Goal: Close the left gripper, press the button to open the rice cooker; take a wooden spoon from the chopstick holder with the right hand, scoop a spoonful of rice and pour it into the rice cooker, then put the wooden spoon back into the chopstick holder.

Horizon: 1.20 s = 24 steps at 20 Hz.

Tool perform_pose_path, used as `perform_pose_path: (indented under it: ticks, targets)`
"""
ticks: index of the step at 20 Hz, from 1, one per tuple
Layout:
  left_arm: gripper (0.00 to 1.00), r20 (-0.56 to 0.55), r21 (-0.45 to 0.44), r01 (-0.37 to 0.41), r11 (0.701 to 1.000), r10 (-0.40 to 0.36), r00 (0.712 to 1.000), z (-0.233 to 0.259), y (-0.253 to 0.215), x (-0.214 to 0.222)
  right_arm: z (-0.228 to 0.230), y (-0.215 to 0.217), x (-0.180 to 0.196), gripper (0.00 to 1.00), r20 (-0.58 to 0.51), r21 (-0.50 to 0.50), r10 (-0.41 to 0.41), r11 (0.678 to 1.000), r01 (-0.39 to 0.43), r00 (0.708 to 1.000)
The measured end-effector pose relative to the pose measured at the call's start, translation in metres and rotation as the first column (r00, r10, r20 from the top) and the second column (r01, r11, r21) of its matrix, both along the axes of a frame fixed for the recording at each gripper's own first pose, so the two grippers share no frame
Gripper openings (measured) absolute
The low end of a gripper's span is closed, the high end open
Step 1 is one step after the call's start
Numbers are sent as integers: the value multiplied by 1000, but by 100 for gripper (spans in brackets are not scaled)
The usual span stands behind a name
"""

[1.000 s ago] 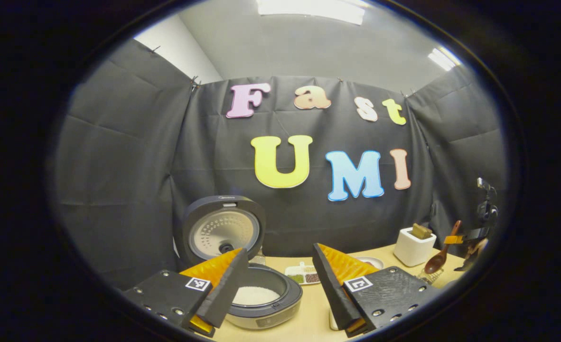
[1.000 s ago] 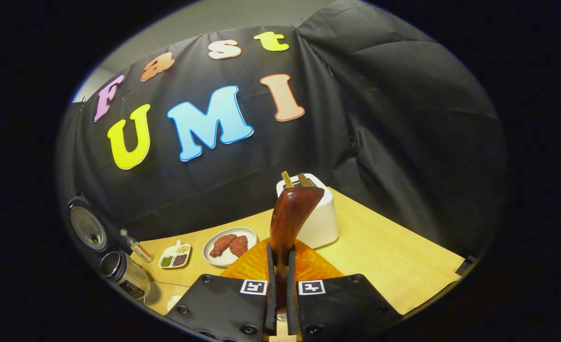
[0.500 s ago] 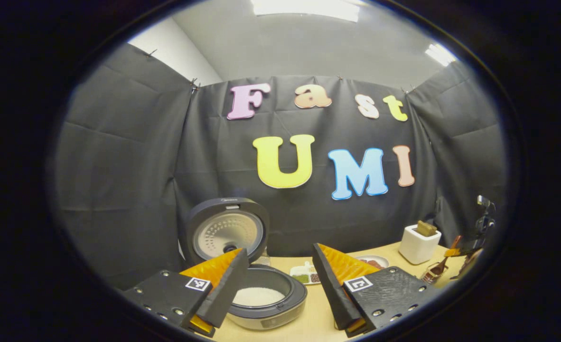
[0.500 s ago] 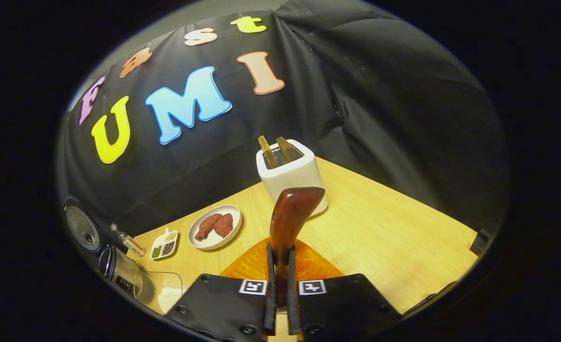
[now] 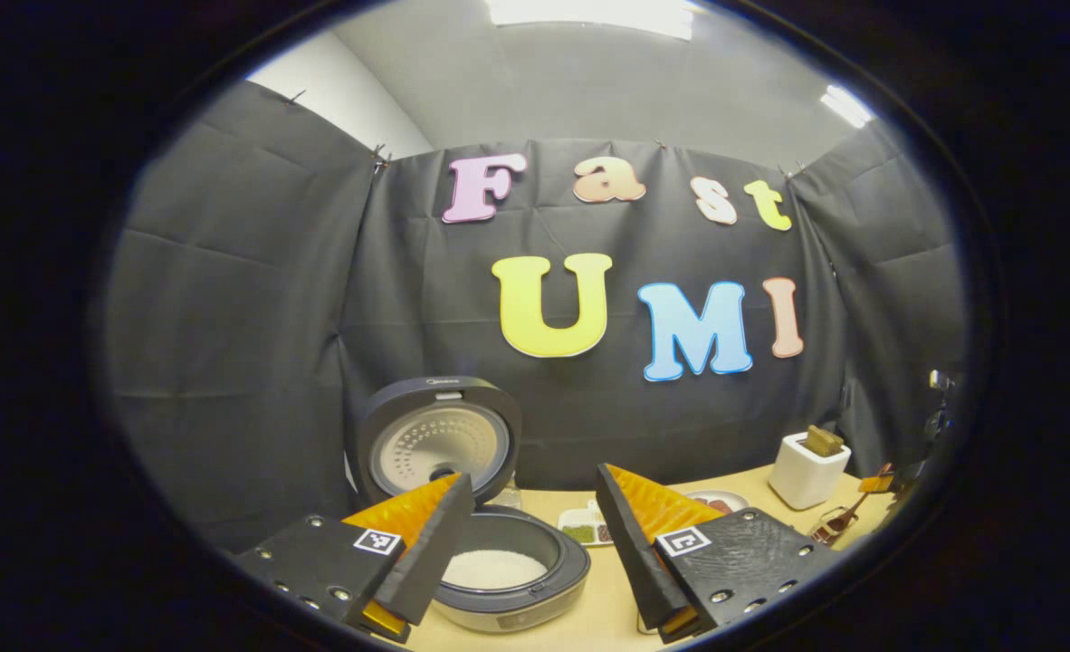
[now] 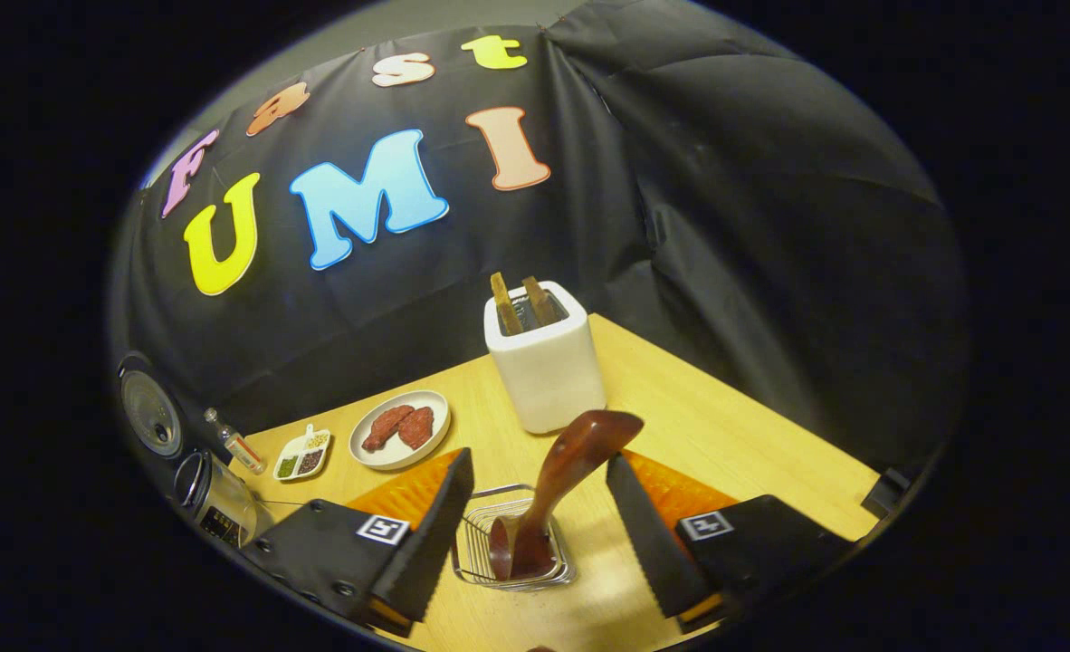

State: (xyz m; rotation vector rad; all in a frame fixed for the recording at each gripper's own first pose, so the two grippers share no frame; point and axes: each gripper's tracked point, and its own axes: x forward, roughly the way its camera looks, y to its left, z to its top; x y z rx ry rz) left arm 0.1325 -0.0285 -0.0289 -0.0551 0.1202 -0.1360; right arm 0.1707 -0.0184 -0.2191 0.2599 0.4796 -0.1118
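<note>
Since half a second ago the right gripper (image 6: 535, 525) has released the spoon (image 6: 553, 493): its two fingers, then clamped on the handle, now stand wide apart on either side of it, touching nothing. The spoon stands bowl-down in the holder (image 6: 512, 543), a single wire basket of thin metal bars, with its handle leaning toward 1 o'clock. The spoon is one piece of dark, glossy, reddish wood with a broad, flattened handle end.

In the right gripper view, on the pale wood-grain table (image 6: 725, 453), one white toaster (image 6: 546, 367) with rounded corners stands at 12 o'clock from the holder and carries two brown slices in its slots. One round white plate (image 6: 401, 429) at 10 o'clock holds two red-brown pieces. One small divided dish (image 6: 302, 455) lies farther along at 10 o'clock, with one small bottle (image 6: 230, 439) beside it.

The left gripper (image 5: 535, 543) is open, its fingers well apart and empty. Between them, low in the left gripper view, sits one round cooker (image 5: 515, 580) with a dark rim; its lid (image 5: 435, 439) stands upright at 11 o'clock, showing a perforated metal inner plate. White rice (image 5: 494, 569) lies in the pot. In this view the toaster (image 5: 809, 469) stands at 3 o'clock on the table, with the spoon (image 5: 838, 522) and the right gripper (image 5: 883, 478) near it.
</note>
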Motion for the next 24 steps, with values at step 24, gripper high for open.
perform_pose_path:
  ticks: [24]
  targets:
    - [82,20,81,-149,985,148,989,39,106,247,117,54,-41,97,202,-339,109,940,-35,973]
